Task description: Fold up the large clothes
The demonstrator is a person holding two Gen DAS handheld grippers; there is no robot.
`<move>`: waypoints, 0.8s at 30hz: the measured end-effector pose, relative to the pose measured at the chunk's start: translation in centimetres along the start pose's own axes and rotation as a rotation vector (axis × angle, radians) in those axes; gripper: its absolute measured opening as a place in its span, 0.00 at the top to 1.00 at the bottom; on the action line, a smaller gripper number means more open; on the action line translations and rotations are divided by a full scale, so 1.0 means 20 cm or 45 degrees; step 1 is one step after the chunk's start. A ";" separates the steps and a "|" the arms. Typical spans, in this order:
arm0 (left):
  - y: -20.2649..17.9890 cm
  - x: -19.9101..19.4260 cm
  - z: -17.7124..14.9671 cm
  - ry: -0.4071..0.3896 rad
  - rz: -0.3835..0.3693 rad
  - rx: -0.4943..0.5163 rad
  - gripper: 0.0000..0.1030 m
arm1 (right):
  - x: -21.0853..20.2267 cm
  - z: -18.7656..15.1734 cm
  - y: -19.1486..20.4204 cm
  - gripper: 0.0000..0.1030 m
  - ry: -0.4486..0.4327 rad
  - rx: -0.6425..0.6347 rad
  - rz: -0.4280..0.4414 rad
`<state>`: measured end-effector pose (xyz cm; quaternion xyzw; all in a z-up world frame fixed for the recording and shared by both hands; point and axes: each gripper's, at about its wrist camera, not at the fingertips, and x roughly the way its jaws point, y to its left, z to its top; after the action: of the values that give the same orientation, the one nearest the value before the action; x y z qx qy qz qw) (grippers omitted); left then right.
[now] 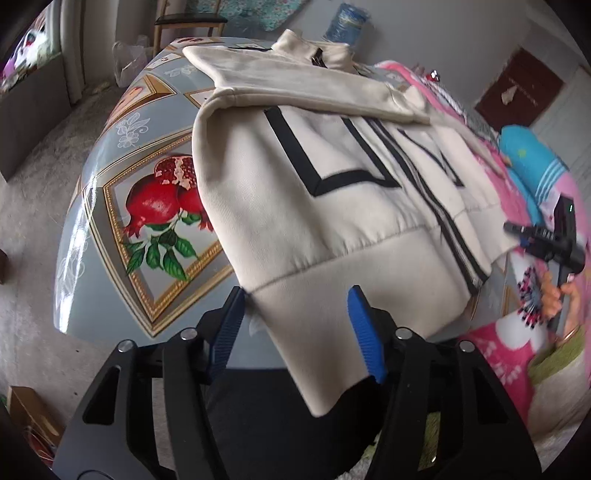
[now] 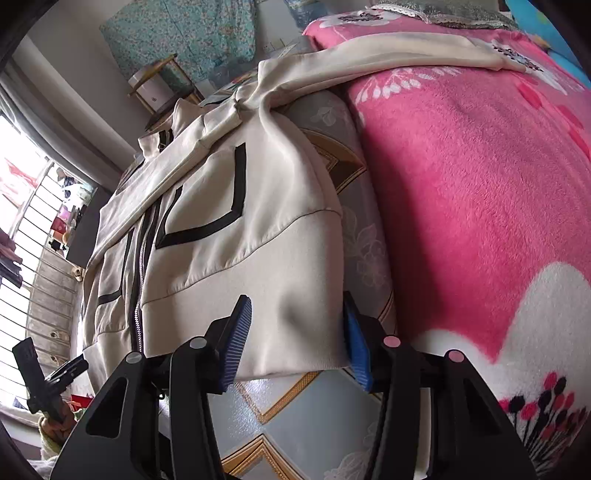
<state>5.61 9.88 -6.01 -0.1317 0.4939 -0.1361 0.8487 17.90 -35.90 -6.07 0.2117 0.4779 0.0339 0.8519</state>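
Room: a lived-in room with a grey carpeted floor (image 1: 33, 229), a barred window (image 2: 26, 236) on one side and a teal floral cloth (image 2: 177, 40) hung on the far wall.
Tabletop: covered with a glossy grey oilcloth printed with gold-framed pomegranates (image 1: 110, 221); its near edge curves away under the lens.
Left hand-held gripper (image 1: 295, 332): nearest the camera in the left wrist view, blue ribbed pads spread wide, one on each side of the jacket's bottom-left corner; that corner hangs past the tabletop edge between them, and whether the pads touch the cloth cannot be told.
Right hand-held gripper (image 2: 295, 339): fingers wide apart, straddling the bottom-right corner of the hem; the cloth bulges between the blue pads, and contact is unclear.
Jacket (image 1: 351, 206): a cream zip-front jacket with black line trim, lying face up on the tabletop, hem toward the cameras, collar at the far end.
Left sleeve (image 1: 295, 85): folded across the chest, lying over the body.
Right sleeve (image 2: 406, 55): stretched out sideways onto the pink blanket.
Pink blanket (image 2: 480, 184): a fluffy pink and white floral throw just beside the jacket, on its right.
Far end: a wooden chair (image 1: 188, 22) and a blue water bottle (image 1: 345, 26) beyond the collar.
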 end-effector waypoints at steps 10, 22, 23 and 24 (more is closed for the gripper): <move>0.10 0.01 -0.04 0.080 -0.177 -0.273 0.65 | -0.04 -0.08 -0.06 0.77 0.009 0.017 0.030; 0.08 -0.28 0.07 -0.041 -0.097 -0.118 0.96 | -0.25 -0.11 0.17 0.91 -0.048 -0.091 -0.002; 0.11 -0.32 0.08 -0.047 -0.099 -0.118 0.96 | -0.27 -0.14 0.21 0.91 -0.040 -0.101 0.016; 0.15 -0.35 0.09 -0.049 -0.094 -0.114 0.96 | -0.29 -0.16 0.24 0.91 -0.026 -0.104 0.036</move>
<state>4.15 15.35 -0.50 -0.1905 0.4778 -0.1425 0.8457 12.83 -31.99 -1.08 0.1838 0.4643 0.0634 0.8641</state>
